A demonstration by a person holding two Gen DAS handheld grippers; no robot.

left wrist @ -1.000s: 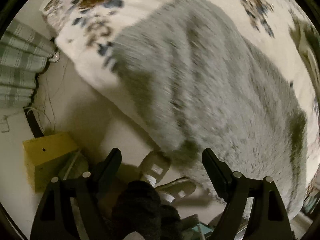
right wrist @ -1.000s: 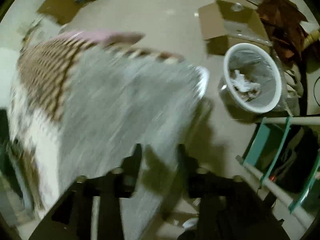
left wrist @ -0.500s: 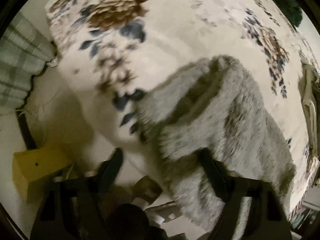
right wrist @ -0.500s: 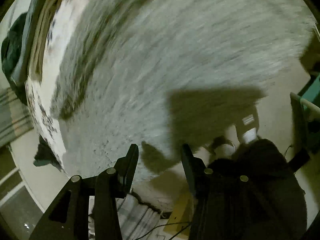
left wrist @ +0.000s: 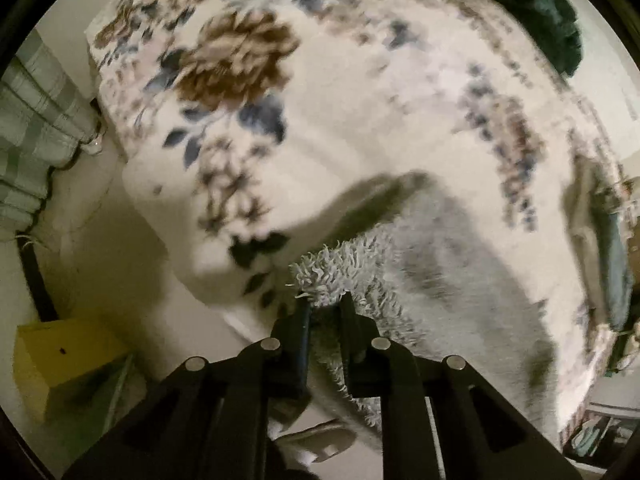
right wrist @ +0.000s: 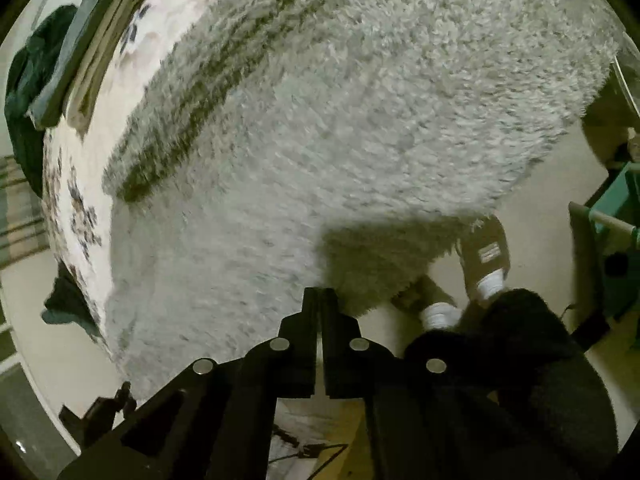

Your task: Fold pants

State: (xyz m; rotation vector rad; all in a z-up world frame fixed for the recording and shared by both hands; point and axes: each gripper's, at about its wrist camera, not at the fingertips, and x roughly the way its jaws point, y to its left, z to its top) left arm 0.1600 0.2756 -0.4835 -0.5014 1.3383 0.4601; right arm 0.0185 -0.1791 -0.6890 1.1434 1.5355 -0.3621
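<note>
Spread over the near edge of the floral-print white bedspread (left wrist: 360, 128), fluffy grey fleece pants (right wrist: 360, 120), pinched at a corner by the closing left gripper (left wrist: 325, 312) and at the hem beside the clenched right gripper (right wrist: 319, 300), presumably for a fold.

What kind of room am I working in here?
Most likely a bedroom: the fluffy grey pants lie on a bed with a floral bedspread, folded clothes are stacked on it, and a curtain hangs beside it.
</note>
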